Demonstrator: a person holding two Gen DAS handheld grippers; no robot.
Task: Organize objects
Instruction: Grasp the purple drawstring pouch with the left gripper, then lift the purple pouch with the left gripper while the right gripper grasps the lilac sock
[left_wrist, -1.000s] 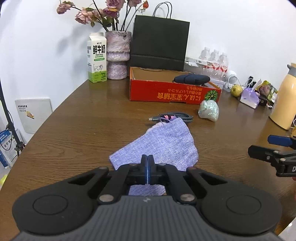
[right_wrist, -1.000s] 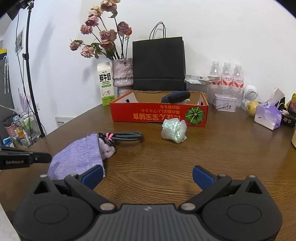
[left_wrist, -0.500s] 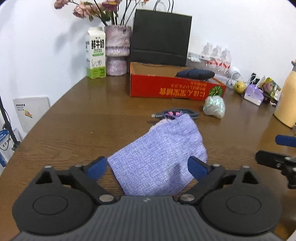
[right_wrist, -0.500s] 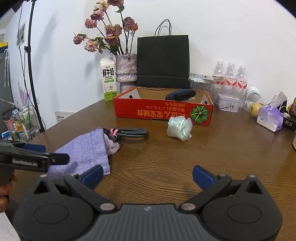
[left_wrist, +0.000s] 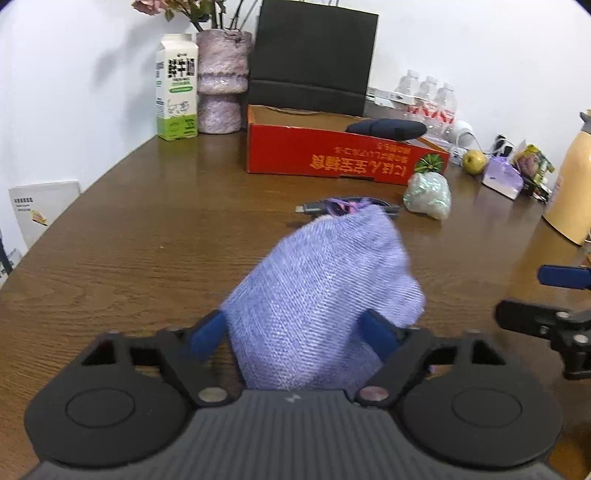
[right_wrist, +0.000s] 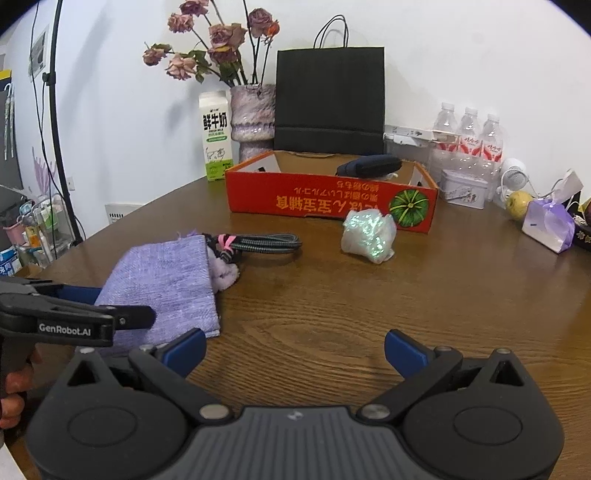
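Left hand-held gripper (left_wrist: 295, 332) half-closing astride purple pouch (left_wrist: 321, 288), right hand-held gripper (right_wrist: 293, 349) wide, empty over bare table (right_wrist: 369, 306).

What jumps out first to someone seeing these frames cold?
The lilac woven pouch fills the near centre of the brown table, lying between the fingers of the left gripper. Behind it, the red cardboard box with a dark case inside dominates mid-table. An iridescent crumpled wrapper sits just before the box's right end.
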